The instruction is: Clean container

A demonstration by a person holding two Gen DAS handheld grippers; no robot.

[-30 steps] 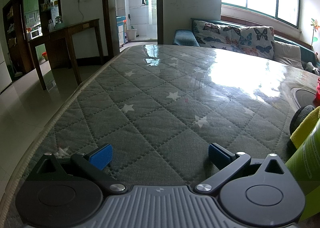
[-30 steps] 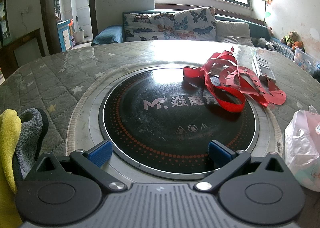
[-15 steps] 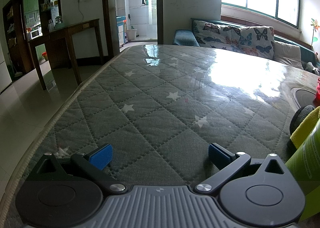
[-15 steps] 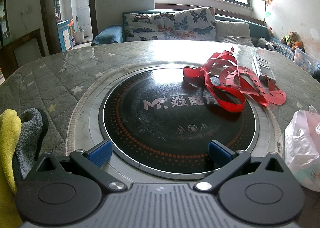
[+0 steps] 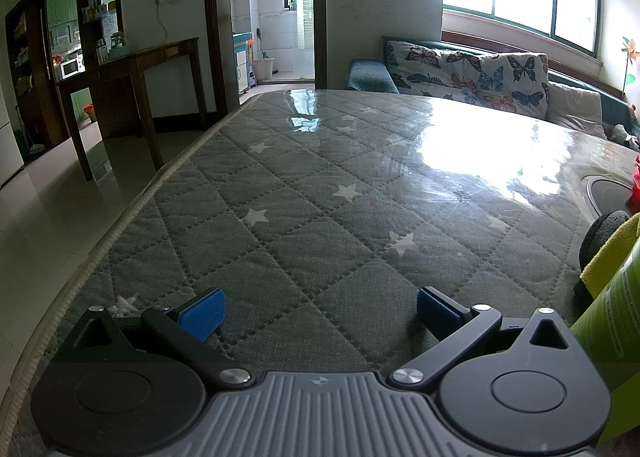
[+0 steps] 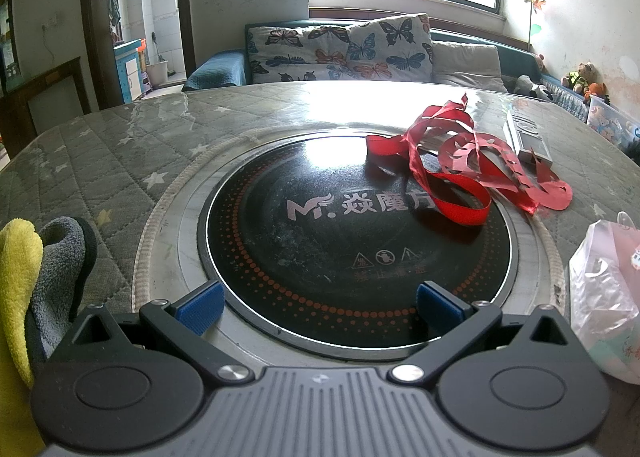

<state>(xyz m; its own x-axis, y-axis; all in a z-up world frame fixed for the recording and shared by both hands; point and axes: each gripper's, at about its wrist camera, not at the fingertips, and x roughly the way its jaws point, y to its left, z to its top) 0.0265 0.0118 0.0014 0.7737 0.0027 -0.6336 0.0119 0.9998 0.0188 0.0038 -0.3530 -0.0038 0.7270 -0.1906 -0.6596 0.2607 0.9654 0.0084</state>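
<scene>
A green container (image 5: pixel 612 321) stands at the right edge of the left wrist view, just beside the left tongs (image 5: pixel 318 315); only a slice of its side, with small print, is visible, and its top and base are cut off. It is not seen in the right wrist view. Directly behind it lies a yellow cloth (image 5: pixel 612 253) with a grey cloth (image 5: pixel 602 235) folded against it; the same pair appears at the left edge of the right wrist view, yellow cloth (image 6: pixel 16 289) outermost, grey cloth (image 6: pixel 56 277) beside it.

The left tongs are spread wide, blue pads well apart, gripping nothing, low over the quilted, star-patterned counter (image 5: pixel 312 217), which carries a glossy clear cover.

The right tongs (image 6: pixel 318 307) are likewise spread wide and grip nothing. They sit over the near rim of a round black induction hob (image 6: pixel 352 233) set into the counter (image 6: pixel 120 153) within a metal ring. A tangle of red ribbon (image 6: pixel 460 161) lies across the hob's far right edge and onto the counter. A flat silver box (image 6: pixel 528 137) lies just beyond the ribbon. A translucent plastic bag (image 6: pixel 604 289) rests on the counter to the right of the hob, near the right tongs.

A sofa with butterfly cushions (image 6: pixel 340 51) stands behind the counter under the window.
</scene>
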